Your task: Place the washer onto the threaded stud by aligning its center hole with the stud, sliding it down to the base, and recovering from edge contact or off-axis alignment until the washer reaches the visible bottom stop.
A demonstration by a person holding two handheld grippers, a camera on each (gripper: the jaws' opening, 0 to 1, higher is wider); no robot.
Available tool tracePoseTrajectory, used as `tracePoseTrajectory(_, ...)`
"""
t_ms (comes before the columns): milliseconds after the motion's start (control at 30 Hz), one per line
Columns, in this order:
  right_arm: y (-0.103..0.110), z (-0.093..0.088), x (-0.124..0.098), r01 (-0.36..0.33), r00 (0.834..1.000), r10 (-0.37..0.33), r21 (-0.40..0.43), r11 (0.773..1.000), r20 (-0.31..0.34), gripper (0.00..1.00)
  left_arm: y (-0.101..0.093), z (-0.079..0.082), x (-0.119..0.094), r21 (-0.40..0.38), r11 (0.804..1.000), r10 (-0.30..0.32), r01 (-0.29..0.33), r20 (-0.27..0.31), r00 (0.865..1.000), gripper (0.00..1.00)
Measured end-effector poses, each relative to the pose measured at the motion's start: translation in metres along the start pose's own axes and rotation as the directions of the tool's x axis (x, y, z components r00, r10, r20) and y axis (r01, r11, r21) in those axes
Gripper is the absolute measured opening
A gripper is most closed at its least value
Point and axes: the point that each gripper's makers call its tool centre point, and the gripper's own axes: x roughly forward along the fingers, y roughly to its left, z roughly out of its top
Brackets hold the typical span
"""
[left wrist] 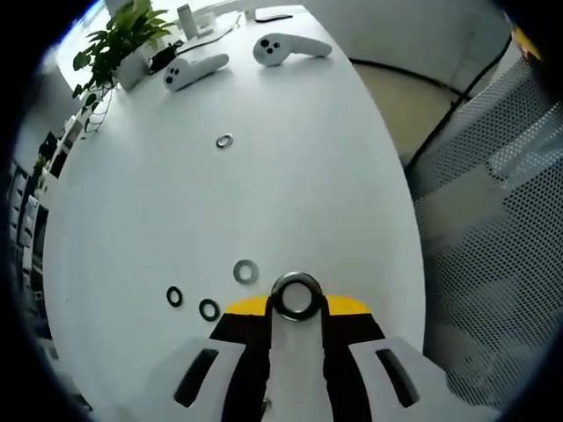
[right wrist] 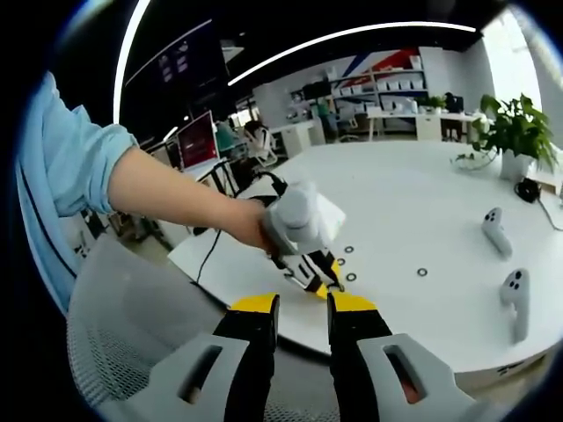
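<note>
1. Left gripper (left wrist: 297, 309): seen in the left gripper view over the near edge of the white table (left wrist: 290, 176). Its jaws are drawn together on a bright metal ring (left wrist: 296, 295), taken to be the washer, which is pinched at its lower edge and held upright above the tabletop.
2. Loose parts on the table: one silver washer (left wrist: 245, 272) lies flat just beyond the jaws; two dark rings (left wrist: 191, 302) lie to its left; one further silver ring (left wrist: 224, 141) lies well apart, toward the middle of the table.
3. Threaded stud: none can be made out in either view, so the washer's position relative to it cannot be judged.
4. Right gripper (right wrist: 303, 309): seen in the right gripper view, held off the table edge above a perforated chair back (right wrist: 114, 352). Its jaws stand nearly closed with a narrow gap, and nothing is held between them.
5. In the right gripper view the left gripper is seen from outside, gripped by the person's hand (right wrist: 251, 224) over the table edge beside the small rings.
6. Background items: two white controllers (left wrist: 237, 60) and a potted plant (left wrist: 119, 40) at the far end.
7. Progress, as judged: pickup is done; alignment, threading over the stud and sliding down to the bottom stop are all left.
</note>
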Motion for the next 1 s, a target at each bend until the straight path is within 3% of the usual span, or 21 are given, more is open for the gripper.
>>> tracePoseTrajectory(467, 0.001, 0.0, 0.0, -0.004, 1.0, 0.004, -0.004, 1.0, 0.0, 0.24, 0.002, -0.01, -0.04, -0.035, 0.999, 0.041, -0.04, 0.024, 0.999, 0.19)
tracePoseTrajectory(700, 0.0, 0.001, 0.0, 0.001, 1.0, -0.001, -0.002, 1.0, 0.008, 0.24, 0.004, -0.028, -0.072, -0.074, 0.994, 0.084, -0.082, 0.028, 0.996, 0.19)
tracePoseTrajectory(1000, 0.001, -0.003, 0.0, -0.004, 1.0, 0.004, 0.0, 1.0, -0.016, 0.24, -0.003, -0.058, -0.114, -0.061, 0.99, 0.131, -0.131, 0.001, 0.991, 0.19)
